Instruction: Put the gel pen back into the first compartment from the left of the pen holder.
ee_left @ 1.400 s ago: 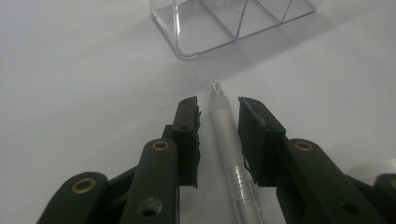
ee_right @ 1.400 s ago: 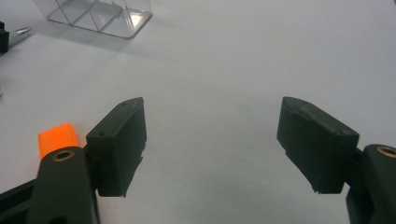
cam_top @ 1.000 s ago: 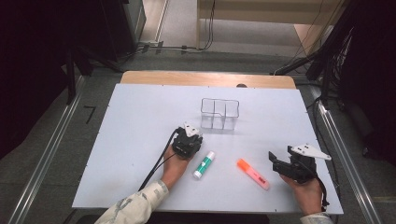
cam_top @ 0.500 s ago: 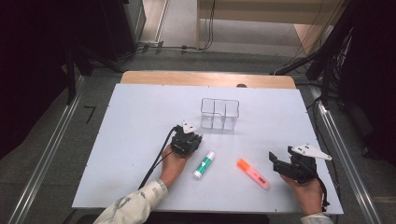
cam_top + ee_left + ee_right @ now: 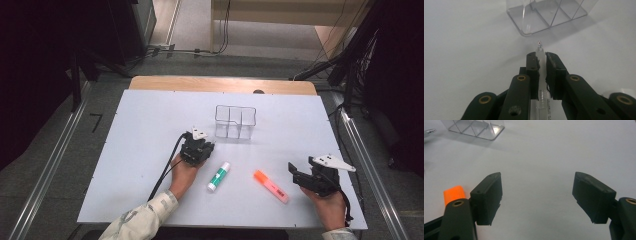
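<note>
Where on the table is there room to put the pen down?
Bare patches: the far-left corner of the table, beyond the left gripper, and the right side past the clear box. It's crowded in the near middle, around the glue stick and orange marker.

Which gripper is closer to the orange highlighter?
The right gripper. The orange highlighter lies just to its left on the table, close to its open jaws. The left gripper, shut on a clear pen, sits farther off, beyond the glue stick.
</note>
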`<state>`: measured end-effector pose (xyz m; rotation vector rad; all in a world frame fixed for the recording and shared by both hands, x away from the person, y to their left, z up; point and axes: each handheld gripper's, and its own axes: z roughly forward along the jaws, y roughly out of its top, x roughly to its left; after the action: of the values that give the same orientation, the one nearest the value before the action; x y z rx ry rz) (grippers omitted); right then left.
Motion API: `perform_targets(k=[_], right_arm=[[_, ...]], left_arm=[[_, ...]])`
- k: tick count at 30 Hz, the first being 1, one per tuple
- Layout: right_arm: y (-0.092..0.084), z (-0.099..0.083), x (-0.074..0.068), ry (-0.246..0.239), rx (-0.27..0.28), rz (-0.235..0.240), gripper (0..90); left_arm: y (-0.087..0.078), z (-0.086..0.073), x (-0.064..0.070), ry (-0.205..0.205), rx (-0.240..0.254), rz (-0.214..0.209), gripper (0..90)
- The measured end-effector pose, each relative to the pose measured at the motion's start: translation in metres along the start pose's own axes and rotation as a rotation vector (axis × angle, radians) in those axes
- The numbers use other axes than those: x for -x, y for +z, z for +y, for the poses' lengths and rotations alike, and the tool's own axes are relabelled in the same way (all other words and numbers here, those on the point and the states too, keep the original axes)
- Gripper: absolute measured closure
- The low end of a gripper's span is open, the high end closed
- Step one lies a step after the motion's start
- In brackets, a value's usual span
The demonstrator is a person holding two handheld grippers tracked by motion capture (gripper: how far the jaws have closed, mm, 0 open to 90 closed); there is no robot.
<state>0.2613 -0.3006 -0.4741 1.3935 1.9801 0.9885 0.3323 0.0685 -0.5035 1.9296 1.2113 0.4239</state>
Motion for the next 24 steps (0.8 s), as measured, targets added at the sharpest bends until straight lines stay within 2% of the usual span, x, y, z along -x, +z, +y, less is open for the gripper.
perform_targets(k=[6, 24], right_arm=[[0.0, 0.0, 0.0, 0.0, 0.0, -0.002, 22.5], [0.0, 0.0, -0.001, -0.003, 0.0, -0.001, 22.6]], left_arm=[[-0.011, 0.008, 0.0, -0.017, 0.045, -0.019, 81.7], [-0.033, 0.03, 0.0, -0.038, 0.125, -0.049, 81.7]])
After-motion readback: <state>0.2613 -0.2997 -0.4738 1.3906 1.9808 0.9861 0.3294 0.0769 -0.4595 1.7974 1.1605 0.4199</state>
